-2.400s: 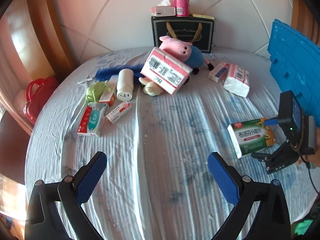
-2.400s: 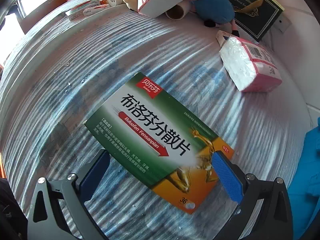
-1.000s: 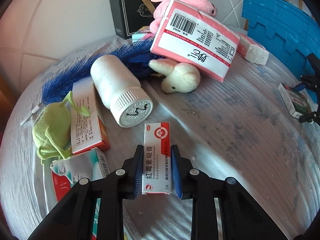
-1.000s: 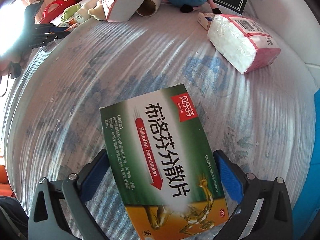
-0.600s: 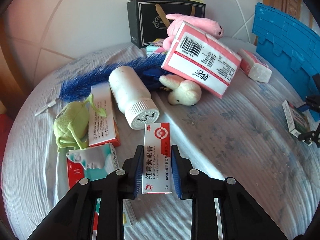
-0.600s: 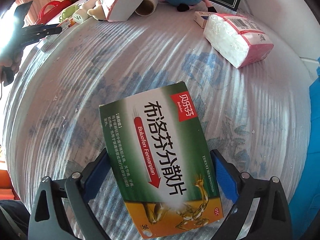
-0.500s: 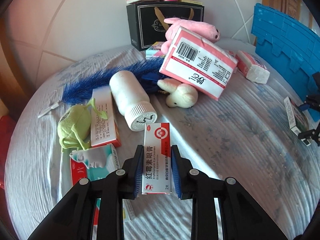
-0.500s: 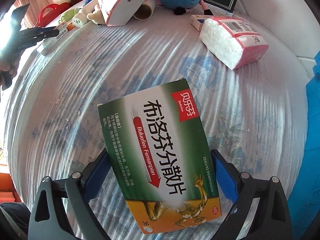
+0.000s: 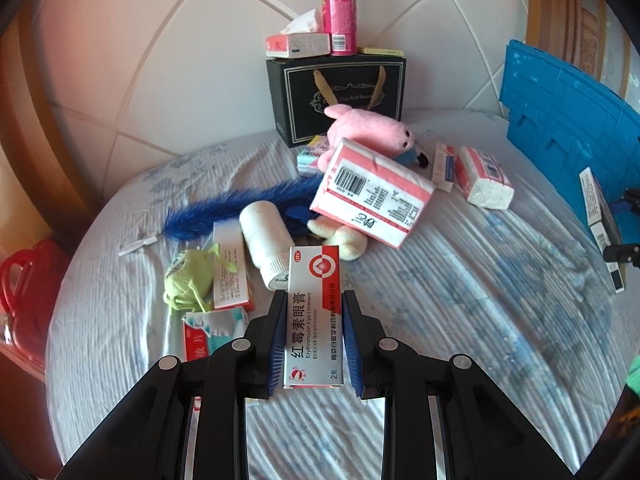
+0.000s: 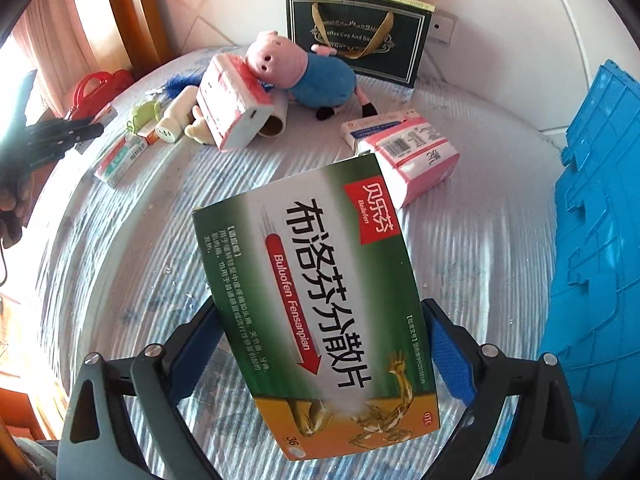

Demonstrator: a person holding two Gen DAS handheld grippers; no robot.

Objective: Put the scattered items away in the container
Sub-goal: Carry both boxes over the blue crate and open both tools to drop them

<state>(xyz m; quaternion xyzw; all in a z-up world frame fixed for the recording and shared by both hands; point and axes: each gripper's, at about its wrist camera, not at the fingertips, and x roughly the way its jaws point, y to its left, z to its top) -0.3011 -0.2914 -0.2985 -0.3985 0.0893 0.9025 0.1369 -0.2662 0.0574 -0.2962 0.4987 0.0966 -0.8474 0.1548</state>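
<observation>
Left wrist: my left gripper (image 9: 314, 340) has its jaws clamped on the slim red-and-white ointment box (image 9: 314, 316), held clear above the bed (image 9: 460, 292). White bottle (image 9: 266, 240) and green plush (image 9: 188, 280) lie just beyond it.

Right wrist: right gripper (image 10: 320, 356) jaws clamped wide on the green ibuprofen box (image 10: 320, 300), lifted off the bed. Blue crate (image 10: 592, 240) stands at right.
</observation>
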